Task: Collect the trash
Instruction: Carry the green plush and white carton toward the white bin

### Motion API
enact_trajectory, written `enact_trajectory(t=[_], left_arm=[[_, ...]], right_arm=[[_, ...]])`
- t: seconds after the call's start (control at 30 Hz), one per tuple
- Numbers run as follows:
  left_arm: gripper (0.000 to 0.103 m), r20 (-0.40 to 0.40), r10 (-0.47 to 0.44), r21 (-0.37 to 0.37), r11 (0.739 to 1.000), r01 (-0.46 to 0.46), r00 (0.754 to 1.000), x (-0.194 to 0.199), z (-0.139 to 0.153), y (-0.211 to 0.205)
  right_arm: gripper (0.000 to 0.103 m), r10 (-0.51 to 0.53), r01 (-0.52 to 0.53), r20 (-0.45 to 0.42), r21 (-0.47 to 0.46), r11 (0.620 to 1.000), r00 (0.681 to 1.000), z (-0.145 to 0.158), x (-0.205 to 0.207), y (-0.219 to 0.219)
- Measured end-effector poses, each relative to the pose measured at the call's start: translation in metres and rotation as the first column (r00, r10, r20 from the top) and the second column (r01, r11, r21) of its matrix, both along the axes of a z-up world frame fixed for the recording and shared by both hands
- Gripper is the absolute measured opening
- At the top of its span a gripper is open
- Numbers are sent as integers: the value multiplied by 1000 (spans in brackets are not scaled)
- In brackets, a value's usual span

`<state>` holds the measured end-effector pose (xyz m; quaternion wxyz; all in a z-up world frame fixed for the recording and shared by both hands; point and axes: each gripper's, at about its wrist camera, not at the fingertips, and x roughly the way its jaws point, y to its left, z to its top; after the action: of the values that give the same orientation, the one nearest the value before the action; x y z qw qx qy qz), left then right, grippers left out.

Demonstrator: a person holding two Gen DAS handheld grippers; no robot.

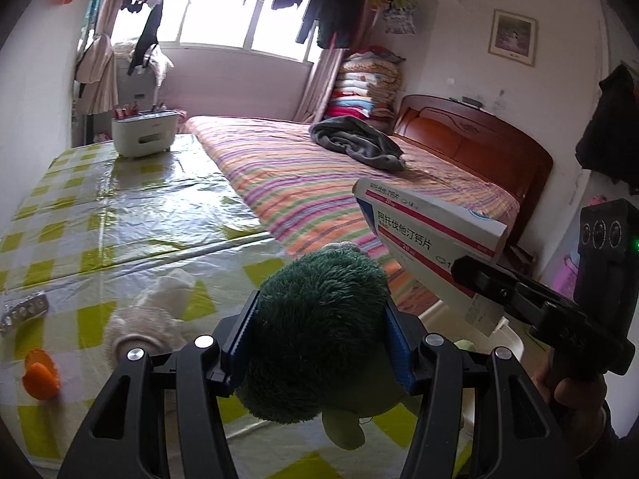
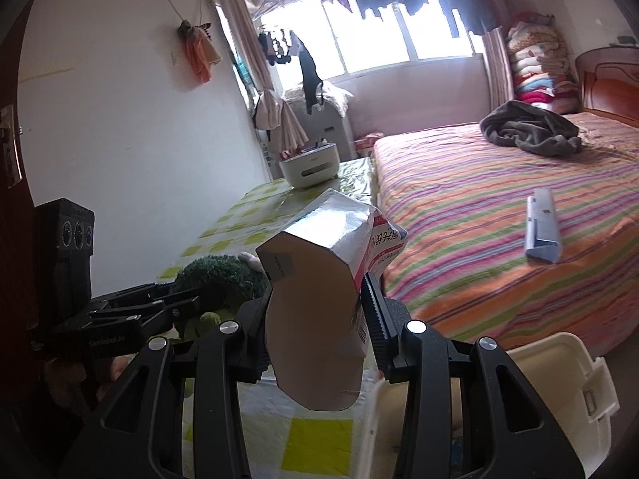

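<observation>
Currently, left gripper (image 1: 319,343) jaws clamp the green plush toy (image 1: 315,331), right gripper (image 2: 315,315) jaws clamp the crumpled white-and-red cardboard medicine box (image 2: 319,279); next, release the box into the cream plastic bin (image 2: 559,391).

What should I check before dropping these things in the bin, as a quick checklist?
1. Left gripper clamped on green plush toy: ok.
2. Right gripper clamped on medicine box: ok.
3. Cream bin open, lidless: ok.
4. Box over bin opening: not ok, it sits left of the rim.
5. Bin has room inside: cannot tell.
6. Table trash all gathered: not ok; blister pack, orange peel and tissue remain.
</observation>
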<state>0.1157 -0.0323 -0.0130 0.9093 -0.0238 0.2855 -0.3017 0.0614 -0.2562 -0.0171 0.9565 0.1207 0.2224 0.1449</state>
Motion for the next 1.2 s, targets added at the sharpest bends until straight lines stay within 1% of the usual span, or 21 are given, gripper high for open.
enact_trajectory(t=[0.43,0.77,1.0,1.2], left_arm=[[55,-15,-95,15,995,96,995,-18,-8,-46],[55,-26,-164,11,986,165,986,-32,-14,-78],[55,-32,-218,15,976,219,975,-43,-17,-102],[56,-39,-251,20,968,252,967,-50,-21,-117]], right_arm=[[40,-89,88,6,23,996,996,-5,-24,-36],[40,-196,196,8,38,980,981,-8,-40,-65],[41,-302,301,-2,-39,953,953,-16,-53,-82],[41,-350,348,-28,-62,936,936,-24,-59,-91]])
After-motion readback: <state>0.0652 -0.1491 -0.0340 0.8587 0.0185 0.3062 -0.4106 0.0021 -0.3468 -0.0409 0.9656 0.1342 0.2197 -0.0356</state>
